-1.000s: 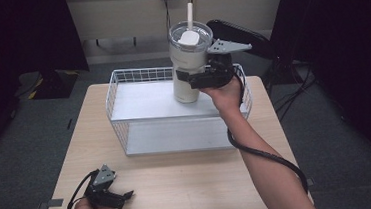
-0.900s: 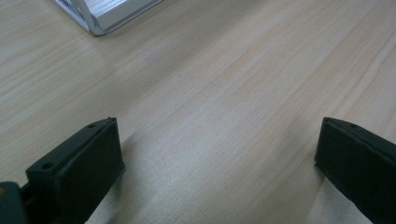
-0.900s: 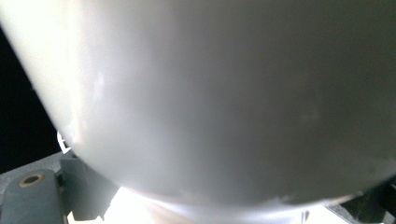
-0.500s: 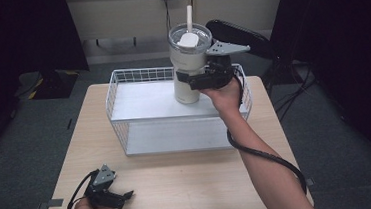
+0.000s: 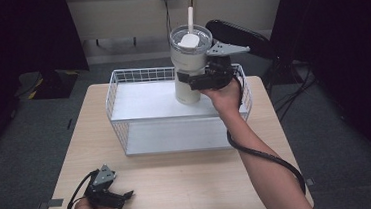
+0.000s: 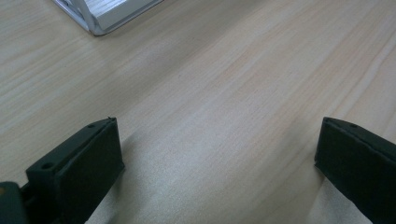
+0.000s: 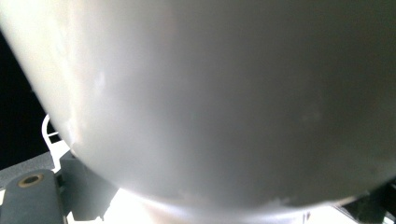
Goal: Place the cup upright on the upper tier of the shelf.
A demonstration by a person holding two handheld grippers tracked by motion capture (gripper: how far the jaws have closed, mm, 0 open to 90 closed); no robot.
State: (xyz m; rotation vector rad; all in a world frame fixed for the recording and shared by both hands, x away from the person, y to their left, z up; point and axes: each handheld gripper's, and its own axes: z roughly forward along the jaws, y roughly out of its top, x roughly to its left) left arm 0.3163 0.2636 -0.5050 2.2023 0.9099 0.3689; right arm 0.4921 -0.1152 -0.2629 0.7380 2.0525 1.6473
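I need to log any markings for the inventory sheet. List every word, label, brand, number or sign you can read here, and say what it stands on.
None: no readable text in these pictures.
Tumbler: plain pale wall, no brand or print visible, also close up in the right gripper view.
Wire basket: no label.
Table: bare wood grain, no marks.
Left gripper and right gripper: no lettering legible.

Tumbler (image 5: 189,64): I see off-white
Basket (image 5: 116,110): white wire
Table (image 5: 190,184): pale wood grain
Right gripper (image 5: 191,79): black
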